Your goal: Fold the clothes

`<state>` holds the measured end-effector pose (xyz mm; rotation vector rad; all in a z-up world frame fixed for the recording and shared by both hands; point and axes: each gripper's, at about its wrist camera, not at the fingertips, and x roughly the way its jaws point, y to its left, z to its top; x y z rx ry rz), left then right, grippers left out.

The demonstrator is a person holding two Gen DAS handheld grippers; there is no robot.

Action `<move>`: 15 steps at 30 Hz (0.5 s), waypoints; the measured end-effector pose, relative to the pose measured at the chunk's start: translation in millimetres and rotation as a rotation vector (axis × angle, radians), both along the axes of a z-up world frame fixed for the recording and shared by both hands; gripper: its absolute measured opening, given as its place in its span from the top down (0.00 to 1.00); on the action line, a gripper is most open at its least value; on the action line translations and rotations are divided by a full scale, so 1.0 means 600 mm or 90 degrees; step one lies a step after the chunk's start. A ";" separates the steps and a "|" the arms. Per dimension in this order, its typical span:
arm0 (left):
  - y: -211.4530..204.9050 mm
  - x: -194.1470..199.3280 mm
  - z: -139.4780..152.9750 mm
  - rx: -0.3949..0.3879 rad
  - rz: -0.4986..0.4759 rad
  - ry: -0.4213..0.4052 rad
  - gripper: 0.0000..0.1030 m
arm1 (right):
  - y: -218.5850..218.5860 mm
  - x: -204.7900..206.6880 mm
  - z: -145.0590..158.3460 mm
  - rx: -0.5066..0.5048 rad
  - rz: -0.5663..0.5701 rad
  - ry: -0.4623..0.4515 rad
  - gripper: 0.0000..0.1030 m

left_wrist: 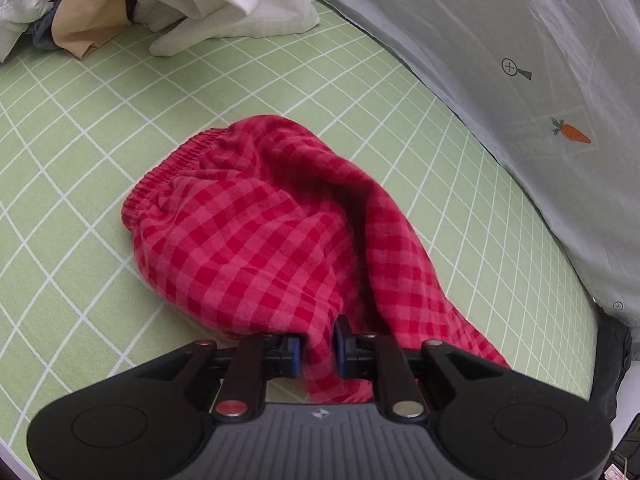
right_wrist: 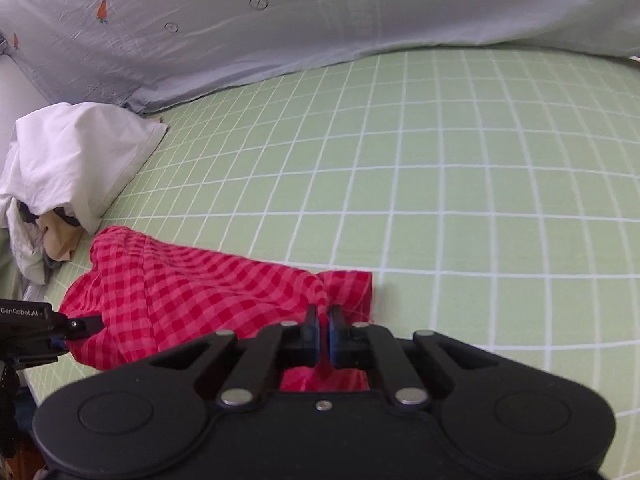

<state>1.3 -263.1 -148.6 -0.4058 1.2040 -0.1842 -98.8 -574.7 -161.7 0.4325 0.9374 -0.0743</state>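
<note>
Plainly light and limp, the red checked shorts [left_wrist: 256,216] sag on the green grid sheet [left_wrist: 80,140] at 12 o'clock of both tools, the left gripper [left_wrist: 317,346] and right gripper [right_wrist: 324,330] each pinching a hem corner, sound holds for folding.

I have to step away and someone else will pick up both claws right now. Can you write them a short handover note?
Left claw: shut on a bunched edge of the red checked shorts.
Right claw: shut on another edge of the same shorts.
The shorts lie rumpled on the green grid sheet, elastic waistband at the far end from the left claw.
A pile of unfolded white and tan clothes sits beside them.
Done: both edges gripped.
Left: no fold made yet; spread, fold the shorts, then the pile.
</note>
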 end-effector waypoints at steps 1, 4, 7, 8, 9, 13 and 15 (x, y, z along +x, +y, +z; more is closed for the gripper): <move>-0.005 0.000 -0.002 -0.004 -0.008 0.003 0.83 | -0.007 -0.012 0.011 -0.023 -0.014 -0.005 0.96; -0.024 0.001 -0.007 -0.017 -0.038 0.013 0.83 | -0.042 -0.062 0.038 -0.078 -0.070 -0.001 0.96; -0.055 0.004 -0.007 -0.028 -0.078 0.017 0.81 | -0.075 -0.104 0.035 -0.083 -0.112 0.047 0.95; -0.064 0.003 -0.006 -0.029 -0.091 0.014 0.81 | -0.083 -0.118 0.032 -0.081 -0.130 0.058 0.93; -0.073 0.001 -0.004 -0.029 -0.103 0.010 0.81 | -0.088 -0.127 0.030 -0.084 -0.145 0.064 0.88; -0.083 0.003 0.016 -0.033 -0.110 -0.021 0.66 | -0.106 -0.137 0.038 -0.109 -0.190 0.054 0.61; -0.077 0.005 0.022 -0.050 -0.093 -0.030 0.59 | -0.115 -0.132 0.043 -0.109 -0.204 0.043 0.51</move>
